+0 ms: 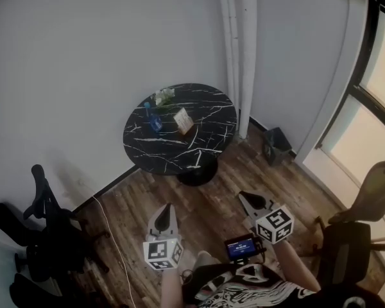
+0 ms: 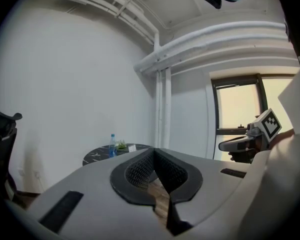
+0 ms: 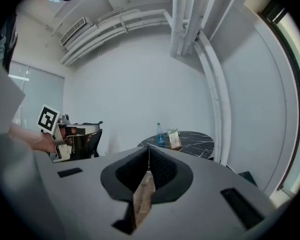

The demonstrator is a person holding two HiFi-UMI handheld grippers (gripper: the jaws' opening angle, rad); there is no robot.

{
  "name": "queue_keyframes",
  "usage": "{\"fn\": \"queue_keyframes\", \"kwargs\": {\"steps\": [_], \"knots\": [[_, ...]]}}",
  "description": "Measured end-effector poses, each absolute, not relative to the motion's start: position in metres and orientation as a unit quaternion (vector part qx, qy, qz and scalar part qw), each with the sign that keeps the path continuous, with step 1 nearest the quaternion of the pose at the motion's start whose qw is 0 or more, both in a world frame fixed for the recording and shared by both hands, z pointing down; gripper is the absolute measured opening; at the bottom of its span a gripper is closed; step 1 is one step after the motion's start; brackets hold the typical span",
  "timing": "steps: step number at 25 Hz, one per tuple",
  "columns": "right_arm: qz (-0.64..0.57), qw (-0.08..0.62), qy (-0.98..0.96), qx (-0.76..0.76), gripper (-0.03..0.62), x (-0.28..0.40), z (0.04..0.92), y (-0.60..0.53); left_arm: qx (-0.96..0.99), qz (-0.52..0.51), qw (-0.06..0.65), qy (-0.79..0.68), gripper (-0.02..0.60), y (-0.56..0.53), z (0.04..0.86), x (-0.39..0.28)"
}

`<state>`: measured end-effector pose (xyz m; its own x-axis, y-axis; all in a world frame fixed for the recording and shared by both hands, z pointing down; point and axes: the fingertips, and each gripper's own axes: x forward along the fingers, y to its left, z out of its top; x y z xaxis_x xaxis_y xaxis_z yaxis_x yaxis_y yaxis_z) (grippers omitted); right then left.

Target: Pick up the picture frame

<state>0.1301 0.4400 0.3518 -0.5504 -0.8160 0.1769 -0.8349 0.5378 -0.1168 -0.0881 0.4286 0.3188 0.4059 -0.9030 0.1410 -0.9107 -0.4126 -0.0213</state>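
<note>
A small wooden picture frame (image 1: 183,120) stands on a round black marble table (image 1: 205,146) across the room; it also shows in the right gripper view as the picture frame (image 3: 174,139) and, tiny, in the left gripper view as the frame (image 2: 132,147). My left gripper (image 1: 166,208) and right gripper (image 1: 243,197) hang over the wood floor well short of the table, both shut and empty. In their own views the left gripper (image 2: 153,151) and right gripper (image 3: 148,149) show their jaws meeting at the tips.
On the table also stand a blue water bottle (image 1: 153,117) and a small potted plant (image 1: 164,96). White pipes (image 1: 240,50) run down the wall behind. A black chair (image 1: 42,236) sits at left, a small bin (image 1: 277,145) and another chair (image 1: 356,230) at right.
</note>
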Motion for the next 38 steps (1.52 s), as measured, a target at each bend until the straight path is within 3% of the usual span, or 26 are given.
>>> {"fn": "queue_keyframes", "kwargs": {"steps": [9,15,22,26,38], "knots": [[0.098,0.066,-0.884,0.453,0.018,0.128,0.374,0.371,0.842,0.074,0.034,-0.533,0.012,0.357,0.343,-0.078],[0.082,0.114,-0.887,0.439,0.018,0.106,0.399,0.263,0.82,0.034,0.025,-0.571,0.012,0.238,0.355,-0.102],[0.096,0.086,-0.869,0.477,0.018,0.103,0.385,0.114,0.833,0.029,0.017,-0.553,0.012,0.093,0.348,-0.116],[0.086,0.114,-0.864,0.483,0.018,0.097,0.386,0.06,0.837,0.029,0.035,-0.546,0.012,0.032,0.358,-0.124],[0.09,0.152,-0.845,0.505,0.018,0.093,0.405,0.007,0.853,0.045,0.081,-0.514,0.014,-0.036,0.394,-0.122]]}}
